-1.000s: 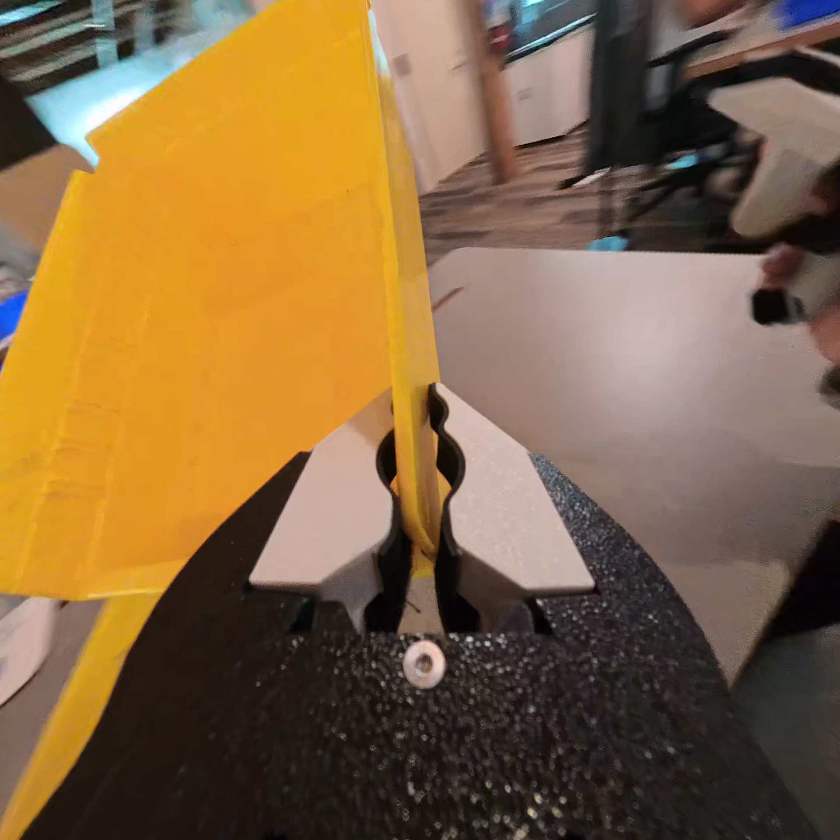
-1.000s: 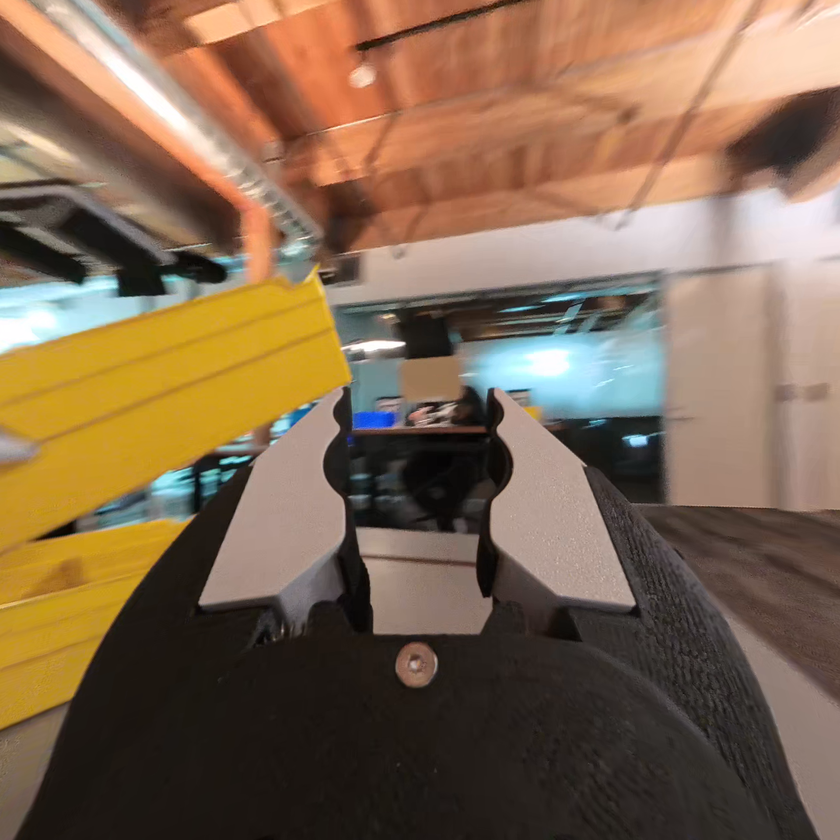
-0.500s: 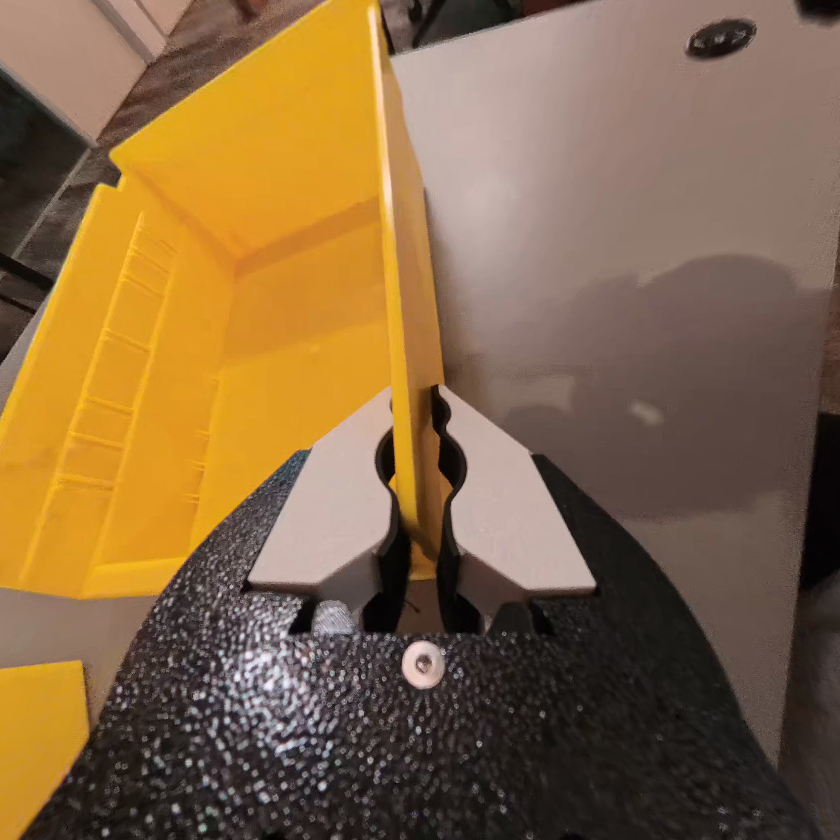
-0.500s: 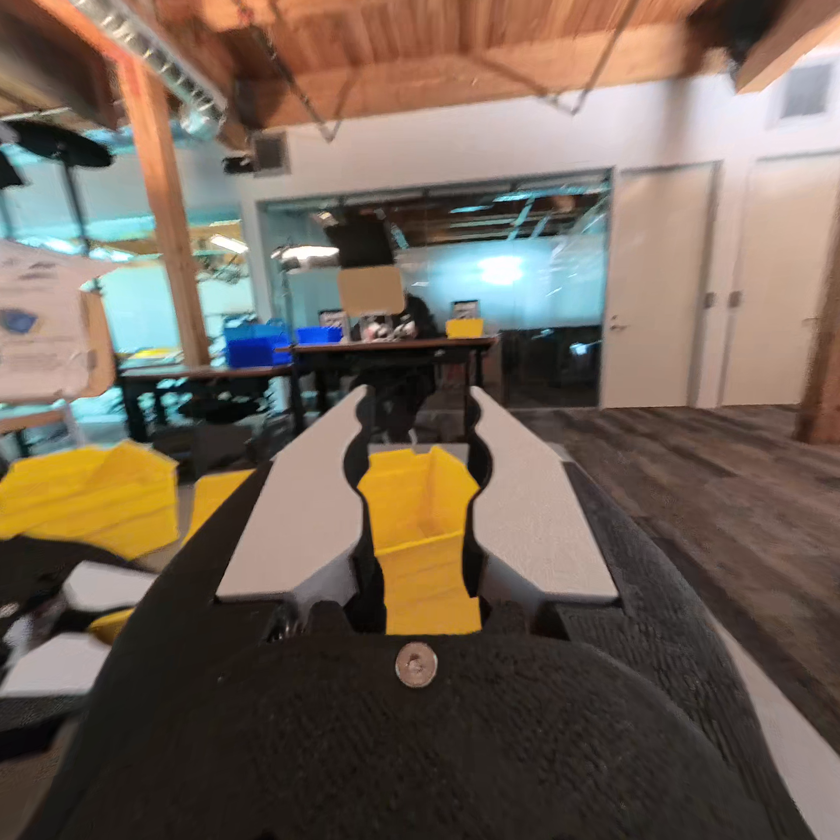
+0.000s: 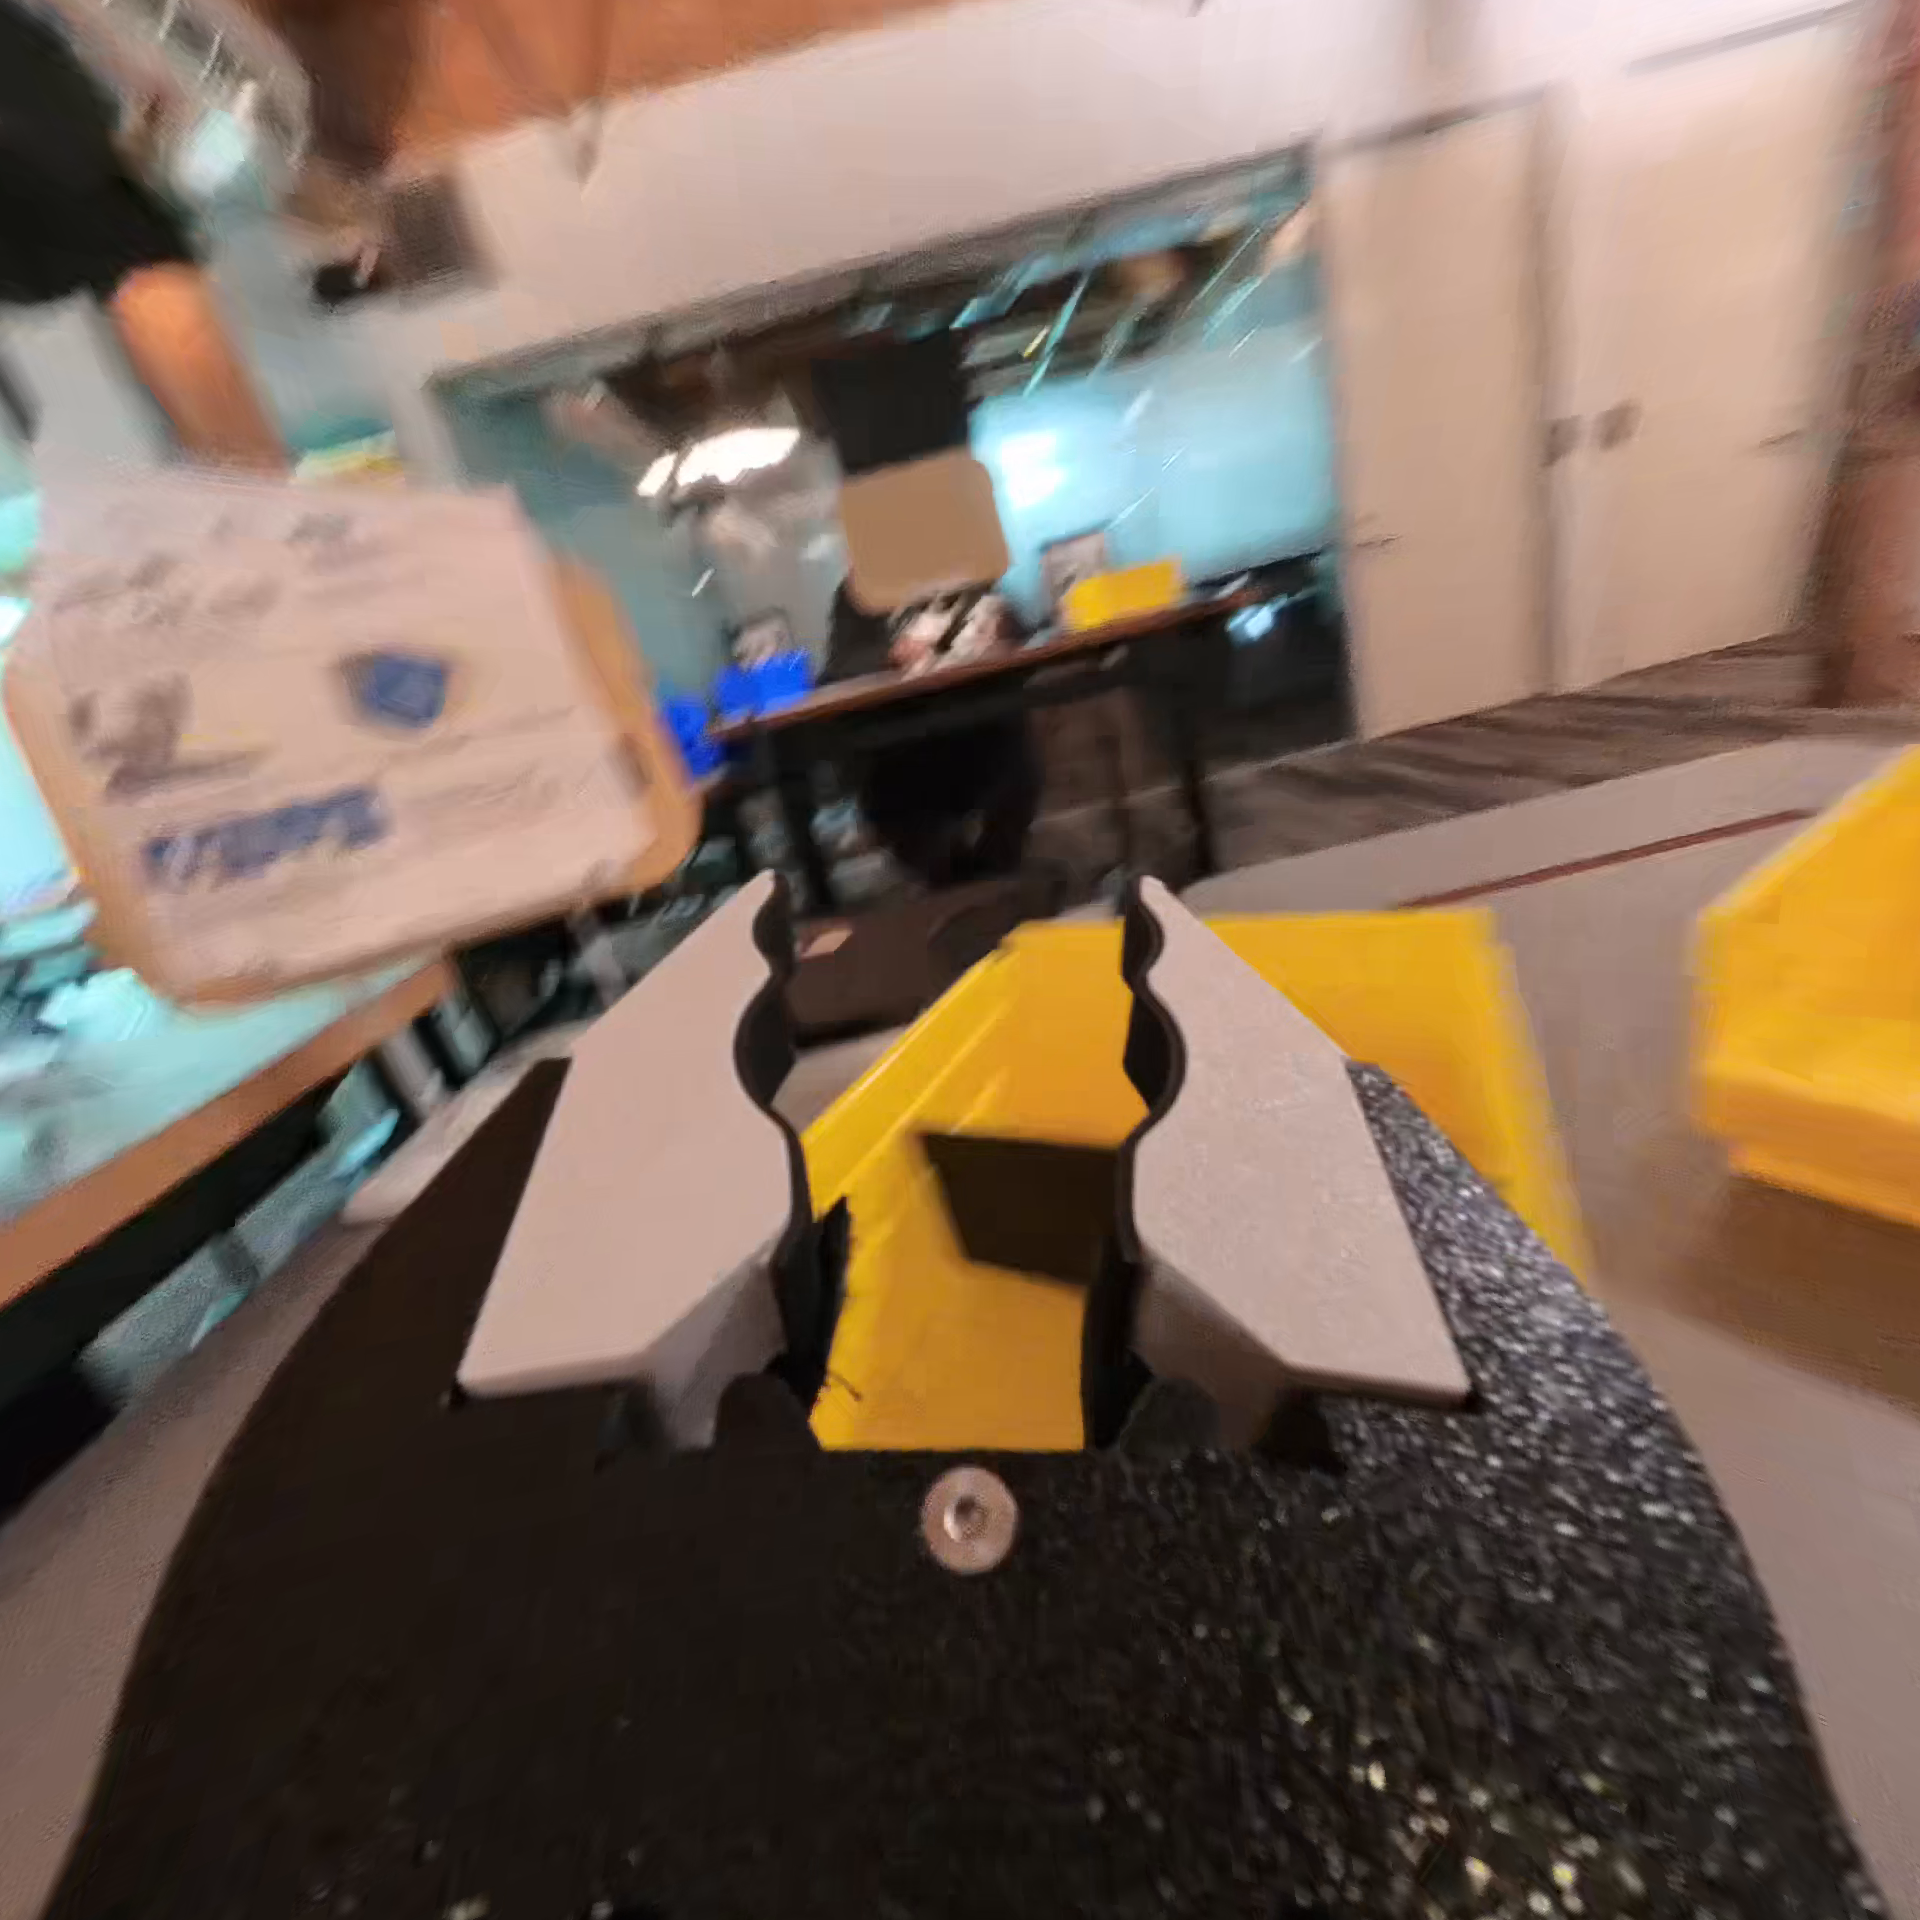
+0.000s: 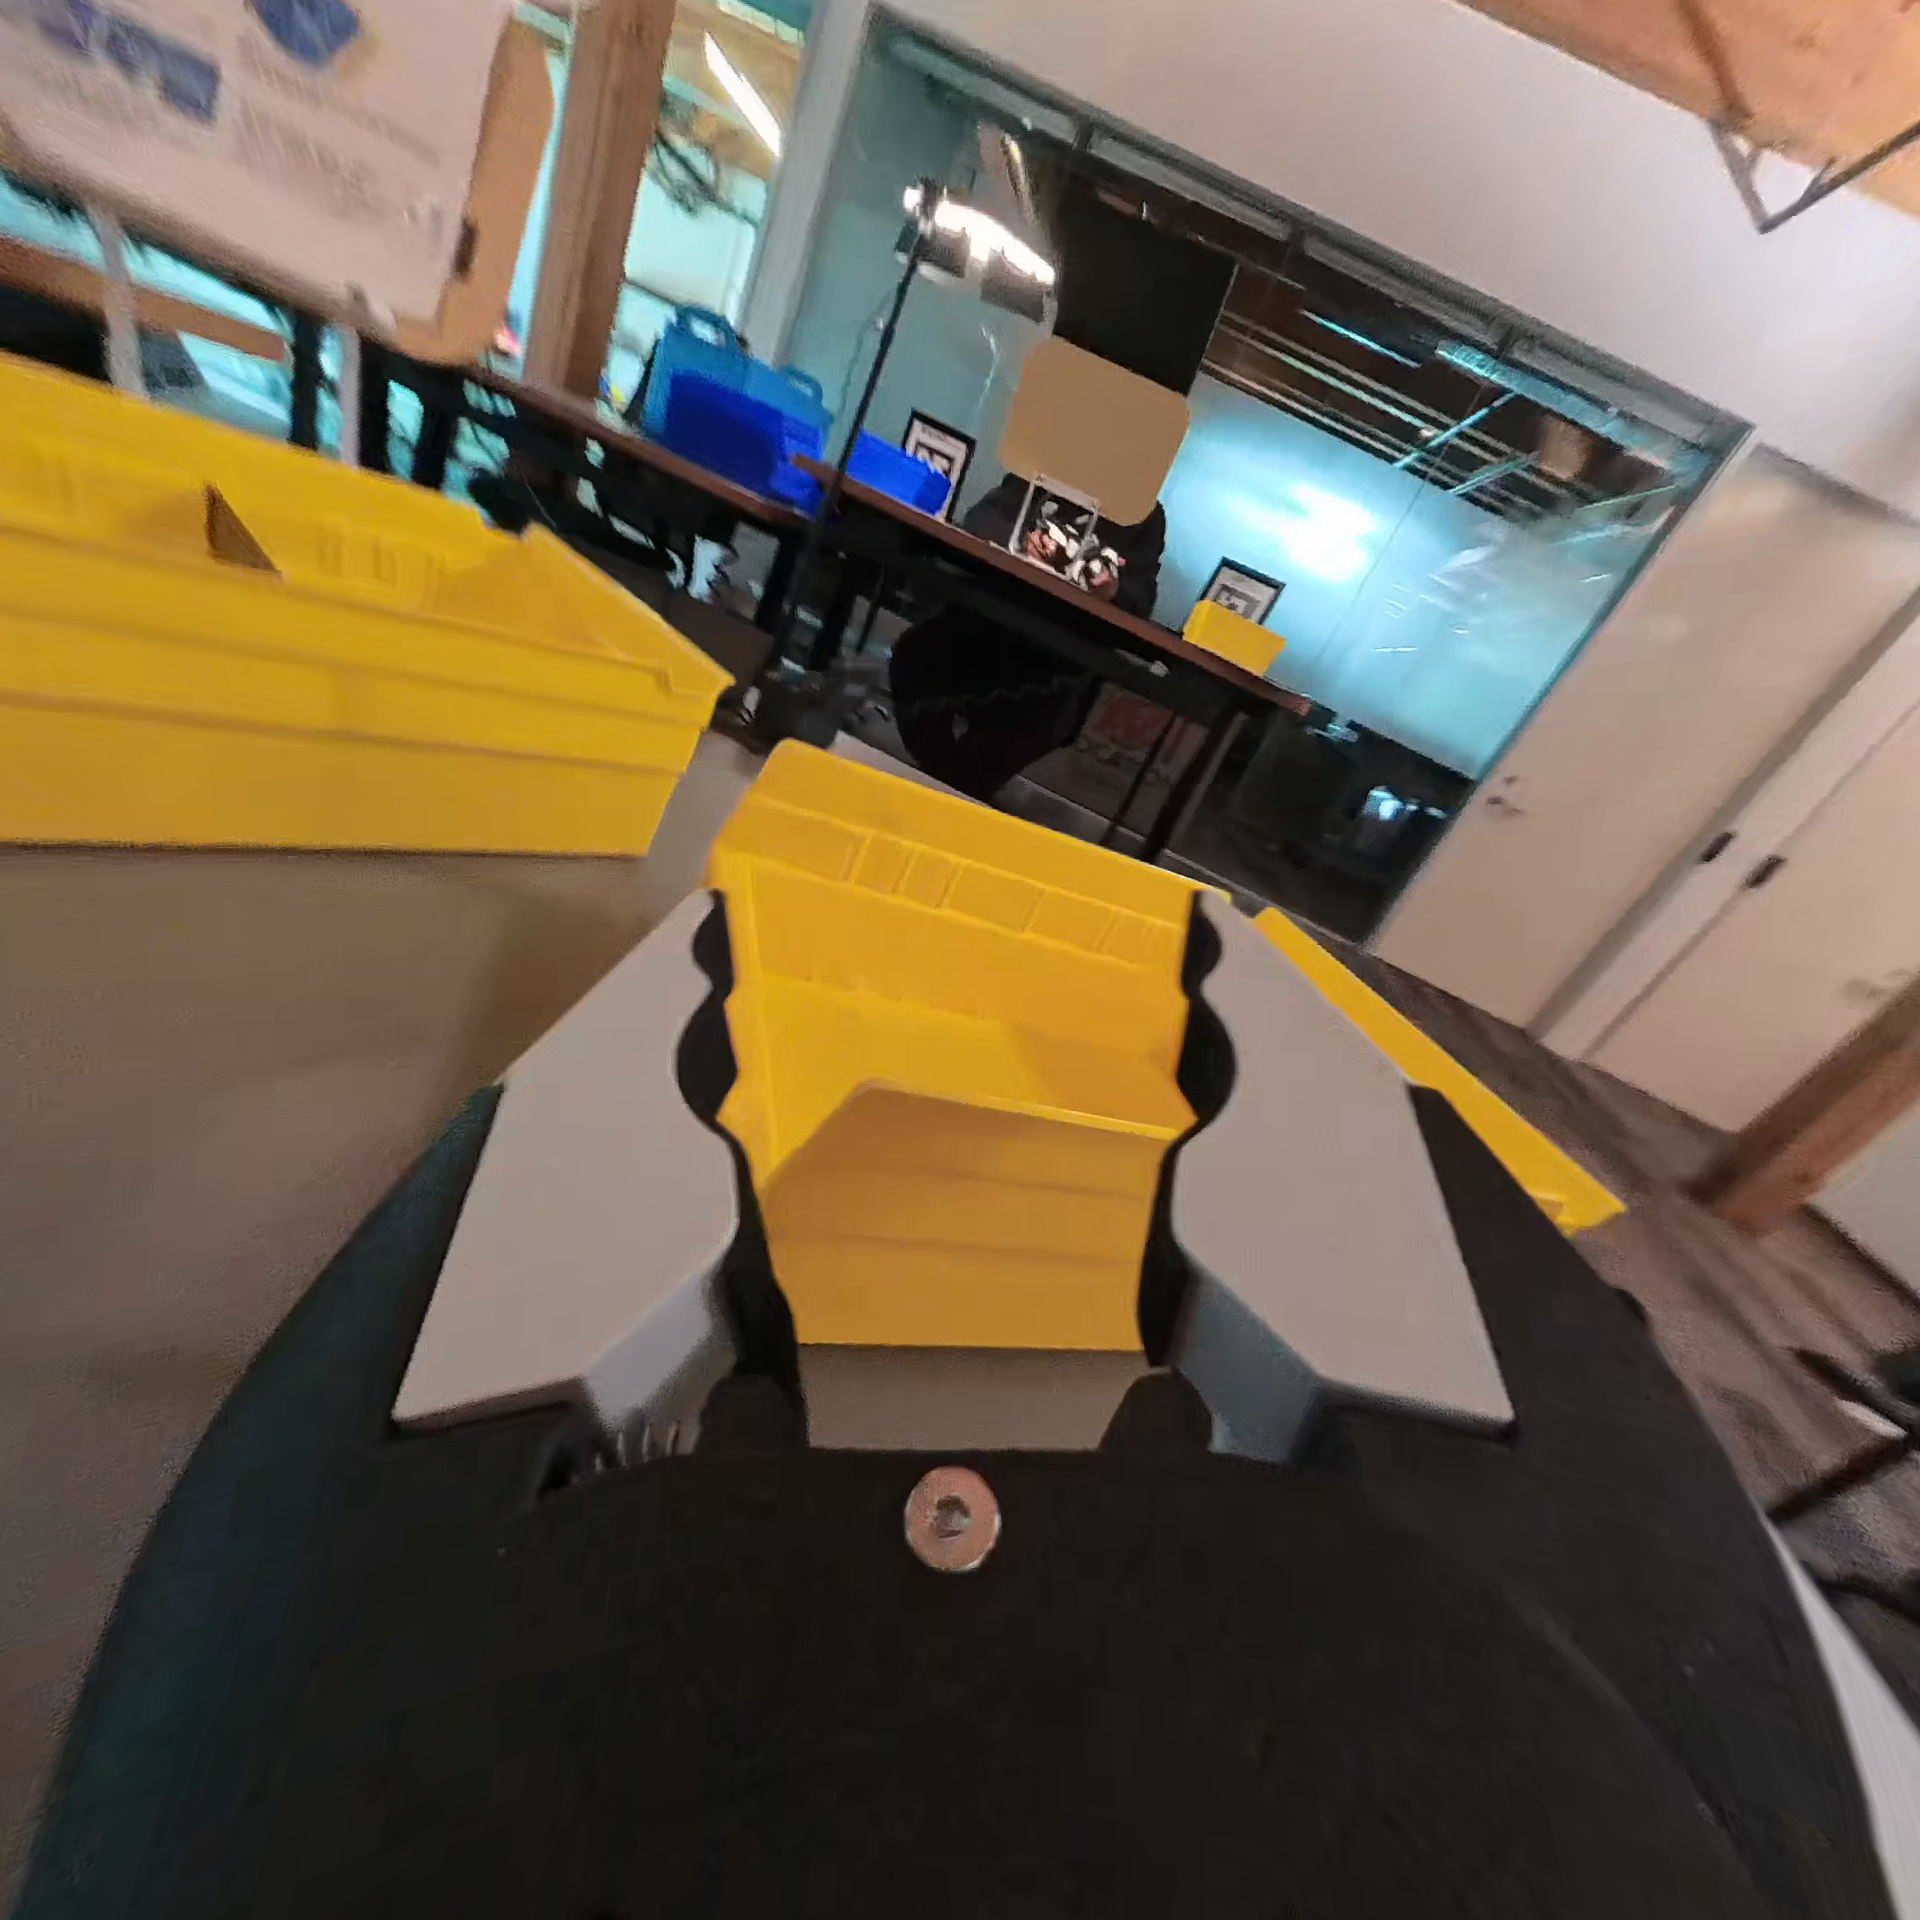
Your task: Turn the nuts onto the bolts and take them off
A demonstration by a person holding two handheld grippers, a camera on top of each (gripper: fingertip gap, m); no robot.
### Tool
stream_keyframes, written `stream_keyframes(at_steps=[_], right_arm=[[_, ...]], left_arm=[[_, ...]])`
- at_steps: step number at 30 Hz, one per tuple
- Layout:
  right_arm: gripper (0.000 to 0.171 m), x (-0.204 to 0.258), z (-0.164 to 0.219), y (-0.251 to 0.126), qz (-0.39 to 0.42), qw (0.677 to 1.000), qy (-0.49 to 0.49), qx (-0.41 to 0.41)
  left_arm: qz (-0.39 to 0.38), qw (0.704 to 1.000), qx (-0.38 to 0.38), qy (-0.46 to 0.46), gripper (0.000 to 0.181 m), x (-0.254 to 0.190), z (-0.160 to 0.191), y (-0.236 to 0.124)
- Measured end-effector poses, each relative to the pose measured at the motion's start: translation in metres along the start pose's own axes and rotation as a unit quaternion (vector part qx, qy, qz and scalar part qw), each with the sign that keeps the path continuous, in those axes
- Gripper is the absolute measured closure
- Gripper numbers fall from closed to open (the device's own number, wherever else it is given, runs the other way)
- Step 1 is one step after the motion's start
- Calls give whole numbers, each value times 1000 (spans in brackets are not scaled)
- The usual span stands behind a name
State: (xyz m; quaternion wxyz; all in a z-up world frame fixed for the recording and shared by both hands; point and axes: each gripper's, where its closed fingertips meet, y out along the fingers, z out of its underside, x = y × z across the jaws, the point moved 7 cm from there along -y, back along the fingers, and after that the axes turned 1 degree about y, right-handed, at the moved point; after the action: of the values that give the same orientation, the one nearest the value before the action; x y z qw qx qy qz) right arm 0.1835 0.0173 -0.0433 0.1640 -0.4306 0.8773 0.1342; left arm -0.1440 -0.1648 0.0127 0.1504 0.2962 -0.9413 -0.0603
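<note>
Two grippers are seen, each with its jaws spread and nothing held between them. In the left wrist view, the left gripper (image 5: 951, 914) is poised low over the grey table (image 5: 1621, 997), and a yellow bin (image 5: 1351, 997) lies directly ahead of it and slightly to the right, its open mouth turned toward the camera; a dark patch is seen inside, too blurred to be named. A second yellow bin (image 5: 1808, 1029) stands farther off to the right. In the right wrist view, the right gripper (image 6: 954, 914) is aimed straight at a yellow bin (image 6: 956, 935) just beyond the fingertips, its long axis running away along the fingers, and a larger yellow bin (image 6: 312, 686) lies to the left, well apart. No nuts or bolts can be made out in either view; it is judged that they lie within the bins, hidden by the walls. The coming reach is judged to depend on the bin ahead of each gripper, and neither can be called nearer. Beyond the table, a cardboard box (image 5: 332, 727) and a person seated at a far desk are seen
</note>
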Motion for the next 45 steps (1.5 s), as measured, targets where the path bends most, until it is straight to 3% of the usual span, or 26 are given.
stream_keyframes(at_steps=[1, 3, 6, 9, 10, 11, 13, 14, 17, 18, 20, 22, 23, 28, 34, 43, 45], right_arm=[[77, 4, 2, 5, 12, 1000, -16, 17], [63, 5, 9, 15, 46, 997, -24, 56], [56, 1, 21, 25, 48, 993, 27, 106], [56, -13, 33, 23, 47, 985, 54, 154], [56, -20, 38, 20, 47, 983, 56, 170], [46, -26, 43, 16, 40, 980, 69, 181], [47, -43, 51, 4, 38, 973, 103, 202], [50, -53, 56, -3, 42, 969, 113, 215], [73, -91, 73, -24, 70, 953, 142, 258], [85, -105, 78, -30, 76, 948, 149, 271], [125, -129, 90, -38, 82, 942, 151, 289], [158, -151, 101, -41, 96, 936, 141, 309], [163, -161, 106, -42, 106, 934, 131, 316], [166, -203, 123, -38, 81, 927, 151, 333], [167, -235, 136, -39, 74, 918, 183, 344], [166, -239, 137, -44, 97, 920, 177, 336], [160, -245, 126, -48, 119, 934, 165, 295]], left_arm=[[-21, 999, 44, -17, 109, 29, 18, 3], [-25, 991, 125, -48, 88, 66, 53, 12], [-8, 978, 204, -49, 76, 87, 86, 23], [19, 969, 240, -47, 78, 88, 105, 34], [31, 966, 251, -44, 82, 86, 111, 37], [39, 963, 263, -37, 86, 84, 116, 40], [63, 956, 284, -30, 99, 77, 124, 45], [77, 954, 288, -37, 108, 74, 126, 47], [92, 942, 315, -65, 103, 66, 131, 52], [79, 942, 320, -65, 112, 67, 131, 51], [68, 942, 319, -81, 147, 70, 127, 46], [78, 937, 324, -107, 156, 69, 124, 36], [69, 938, 321, -113, 160, 69, 123, 31], [18, 942, 301, -144, 176, 77, 116, -11], [-9, 942, 327, -73, 178, 130, 119, -38], [56, 947, 299, -105, 178, 193, 137, -48], [55, 950, 290, -102, 176, 195, 133, -50]])
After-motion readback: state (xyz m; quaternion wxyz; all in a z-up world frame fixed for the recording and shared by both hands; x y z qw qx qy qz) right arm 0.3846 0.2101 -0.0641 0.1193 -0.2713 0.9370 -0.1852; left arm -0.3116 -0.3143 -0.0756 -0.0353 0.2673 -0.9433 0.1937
